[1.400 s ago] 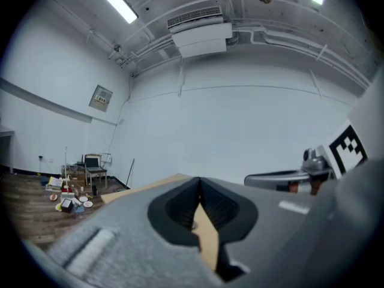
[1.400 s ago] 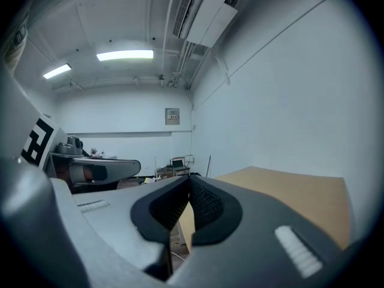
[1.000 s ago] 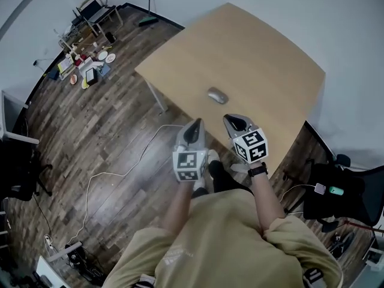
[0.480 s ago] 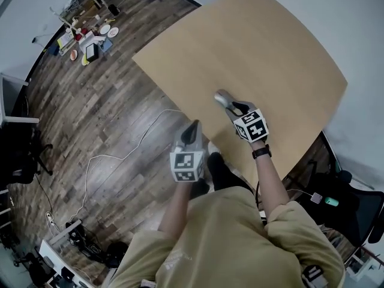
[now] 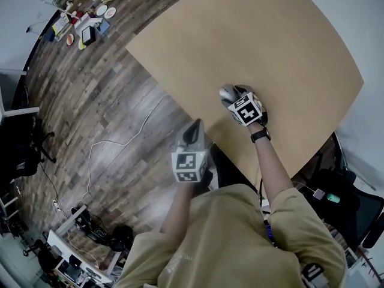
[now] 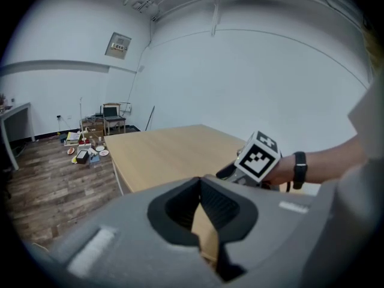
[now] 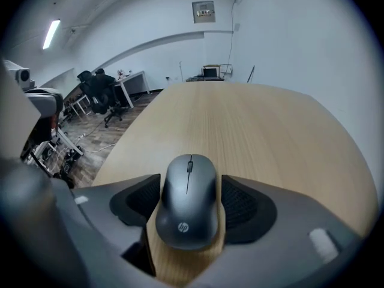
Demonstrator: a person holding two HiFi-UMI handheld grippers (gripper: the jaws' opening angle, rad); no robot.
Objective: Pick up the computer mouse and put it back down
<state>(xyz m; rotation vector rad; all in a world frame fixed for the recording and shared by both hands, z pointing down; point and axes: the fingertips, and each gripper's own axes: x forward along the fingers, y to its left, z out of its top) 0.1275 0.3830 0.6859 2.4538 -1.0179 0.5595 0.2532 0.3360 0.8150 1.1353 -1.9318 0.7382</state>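
Wood-topped table [image 7: 270, 131] looks smooth, so I fear the computer mouse [image 7: 187, 200], lying on it at lower centre between the right gripper's [image 5: 234, 97] just-opened, non-pressing jaws, could skid if one pad lands first; it's a rounded, dark grey shell, while the left gripper [image 5: 193, 131] hangs closed and empty.

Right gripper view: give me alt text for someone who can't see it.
A grey computer mouse lies on a light wooden table, flanked by the right gripper's dark fingers, which have just been opening and sit close to its sides without a clear grip. Beyond are white walls and office chairs at left.
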